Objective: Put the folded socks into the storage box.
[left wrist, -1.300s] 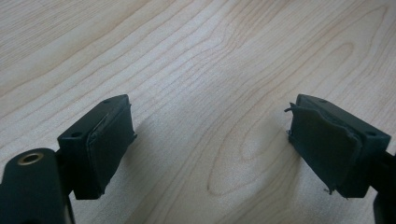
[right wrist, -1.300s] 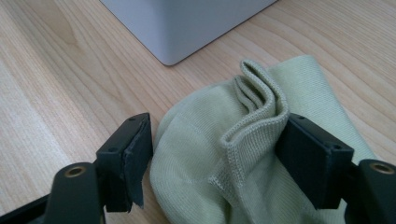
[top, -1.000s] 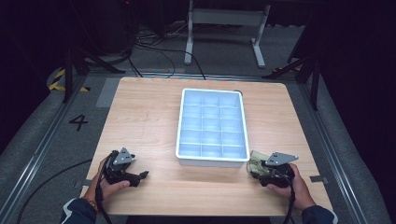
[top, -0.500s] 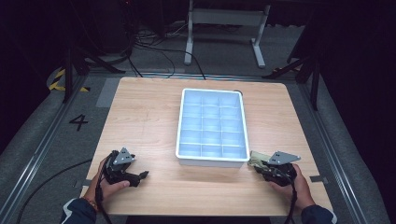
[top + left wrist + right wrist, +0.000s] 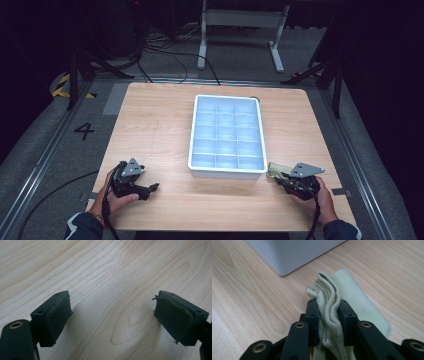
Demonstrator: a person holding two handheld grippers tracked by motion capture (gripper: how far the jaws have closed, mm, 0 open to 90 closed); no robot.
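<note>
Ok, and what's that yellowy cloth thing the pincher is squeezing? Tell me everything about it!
It is a pale yellow-green knitted cloth, soft-looking with fine ribs, like a folded sock or rag. The right gripper has its two black jaws shut on a bunched-up fold of it, so the edges stand up in wavy layers. The rest lies flat on the wooden table, beside the near corner of the white tray but not touching it. From above it shows as a small pale patch.

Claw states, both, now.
Left claw: open, nothing between its jaws, above bare table.
Right claw: shut on the cloth, beside the tray.
</note>
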